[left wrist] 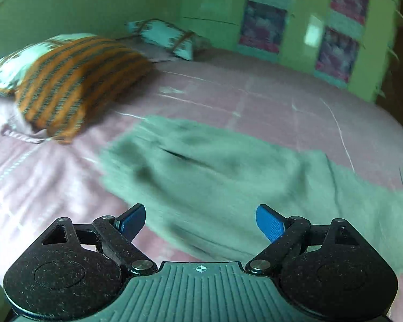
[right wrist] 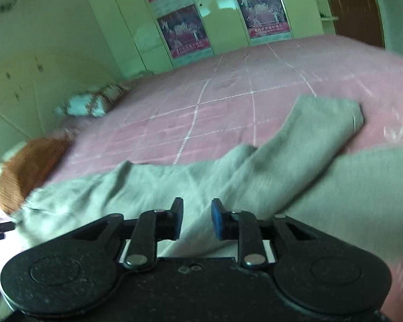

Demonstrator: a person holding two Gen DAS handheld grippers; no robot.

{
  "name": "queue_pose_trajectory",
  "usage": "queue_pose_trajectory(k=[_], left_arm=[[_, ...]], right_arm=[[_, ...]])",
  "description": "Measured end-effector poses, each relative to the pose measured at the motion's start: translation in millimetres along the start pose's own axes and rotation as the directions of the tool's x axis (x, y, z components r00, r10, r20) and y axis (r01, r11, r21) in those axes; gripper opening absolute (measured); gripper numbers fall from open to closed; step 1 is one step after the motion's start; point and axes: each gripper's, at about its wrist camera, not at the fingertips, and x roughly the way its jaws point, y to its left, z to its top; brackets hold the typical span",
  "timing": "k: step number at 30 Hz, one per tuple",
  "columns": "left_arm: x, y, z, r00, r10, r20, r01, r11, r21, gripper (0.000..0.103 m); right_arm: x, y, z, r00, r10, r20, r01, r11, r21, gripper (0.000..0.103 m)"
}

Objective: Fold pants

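Grey-green pants (left wrist: 217, 171) lie spread on a pink bed (left wrist: 255, 99). In the left wrist view the waist end is at the left and the legs run off to the right. My left gripper (left wrist: 200, 220) is wide open and empty, just above the near edge of the pants. In the right wrist view the pants (right wrist: 201, 182) stretch across the bed (right wrist: 228, 99), with one leg (right wrist: 319, 126) angled away toward the far right. My right gripper (right wrist: 197, 218) is open with a narrow gap, empty, hovering over the middle of the pants.
An orange striped pillow (left wrist: 75, 80) lies at the bed's left, with a teal patterned pillow (left wrist: 164, 39) farther back by the wall. A green wardrobe with pink posters (right wrist: 185, 29) stands beyond the bed. A brown door (right wrist: 354, 5) is at far right.
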Motion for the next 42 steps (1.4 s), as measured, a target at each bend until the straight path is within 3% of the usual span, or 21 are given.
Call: queue_pose_trajectory(k=[2, 4, 6, 8, 10, 12, 16, 17, 18, 21, 24, 26, 27, 28, 29, 34, 37, 39, 41, 42], left_arm=[[11, -26, -9, 0.998, 0.044, -0.052, -0.04, 0.996, 0.074, 0.092], [16, -41, -21, 0.995, 0.063, -0.081, -0.053, 0.991, 0.119, 0.095], [22, -37, -29, 0.992, 0.058, -0.112, -0.05, 0.996, 0.076, 0.1], [24, -22, -28, 0.99, 0.013, -0.139, -0.015, 1.0, -0.015, 0.103], [23, -14, -31, 0.988, -0.023, -0.15, 0.014, 0.998, -0.063, 0.103], [22, -17, -32, 0.989, -0.017, -0.147, 0.011, 0.999, -0.046, 0.103], [20, -23, -36, 0.991, -0.005, -0.135, 0.001, 0.999, -0.034, 0.103], [17, -24, -37, 0.991, -0.006, -0.135, 0.002, 0.999, -0.035, 0.103], [15, -24, -37, 0.991, -0.008, -0.135, 0.003, 0.999, -0.037, 0.103], [22, -19, -35, 0.991, -0.013, -0.135, 0.007, 0.999, -0.042, 0.103], [24, -17, -35, 0.991, -0.018, -0.134, 0.012, 0.999, -0.045, 0.103], [25, -16, -34, 0.991, -0.022, -0.135, 0.015, 0.999, -0.049, 0.103], [25, -16, -34, 0.991, -0.024, -0.135, 0.017, 0.999, -0.051, 0.103], [25, -16, -34, 0.991, -0.025, -0.134, 0.018, 0.998, -0.052, 0.103], [24, -16, -34, 0.991, -0.026, -0.131, 0.019, 0.998, -0.054, 0.103], [23, -18, -35, 0.992, -0.014, -0.122, 0.009, 0.999, -0.046, 0.103], [24, -17, -35, 0.992, -0.018, -0.126, 0.012, 0.999, -0.051, 0.103], [24, -17, -35, 0.992, -0.018, -0.127, 0.012, 0.999, -0.05, 0.103], [25, -17, -35, 0.992, -0.017, -0.126, 0.011, 0.999, -0.049, 0.103], [25, -17, -35, 0.992, -0.017, -0.126, 0.01, 0.999, -0.049, 0.103]], right_arm=[[15, 3, 7, 0.998, -0.058, -0.022, 0.056, 0.996, -0.067, 0.027], [34, 11, 11, 0.986, -0.158, -0.046, 0.151, 0.979, -0.139, 0.028], [49, 11, 10, 0.972, -0.217, -0.085, 0.198, 0.962, -0.187, 0.024], [49, -1, 4, 0.969, -0.211, -0.126, 0.19, 0.969, -0.161, 0.0], [33, -13, -6, 0.972, -0.202, -0.118, 0.186, 0.973, -0.136, 0.0], [10, -24, -22, 0.977, -0.189, -0.099, 0.179, 0.978, -0.102, 0.0], [-8, -47, -51, 0.974, -0.168, -0.15, 0.168, 0.986, -0.015, 0.0], [-15, -49, -50, 0.977, -0.172, -0.126, 0.174, 0.985, 0.007, 0.0], [-21, -48, -45, 0.979, -0.183, -0.09, 0.184, 0.983, 0.012, 0.014], [-20, -42, -19, 0.983, -0.183, -0.006, 0.183, 0.983, -0.018, 0.014], [12, -39, 9, 0.975, -0.219, -0.031, 0.215, 0.971, -0.099, 0.021], [43, -36, 18, 0.951, -0.296, -0.094, 0.275, 0.944, -0.184, 0.026], [55, -39, 20, 0.941, -0.309, -0.136, 0.279, 0.939, -0.203, 0.022], [56, -44, 20, 0.943, -0.301, -0.144, 0.273, 0.944, -0.188, 0.002], [53, -51, 19, 0.943, -0.298, -0.148, 0.274, 0.948, -0.161, 0.0], [-13, -91, -7, 0.952, -0.299, -0.074, 0.299, 0.954, -0.005, 0.0], [-41, -123, -38, 0.948, -0.299, -0.109, 0.313, 0.935, 0.164, 0.0], [-50, -141, -56, 0.96, -0.252, -0.123, 0.275, 0.931, 0.239, 0.0], [-67, -137, -54, 0.962, -0.272, -0.014, 0.269, 0.94, 0.21, 0.002], [-71, -131, -47, 0.963, -0.267, 0.037, 0.257, 0.951, 0.171, 0.009]])
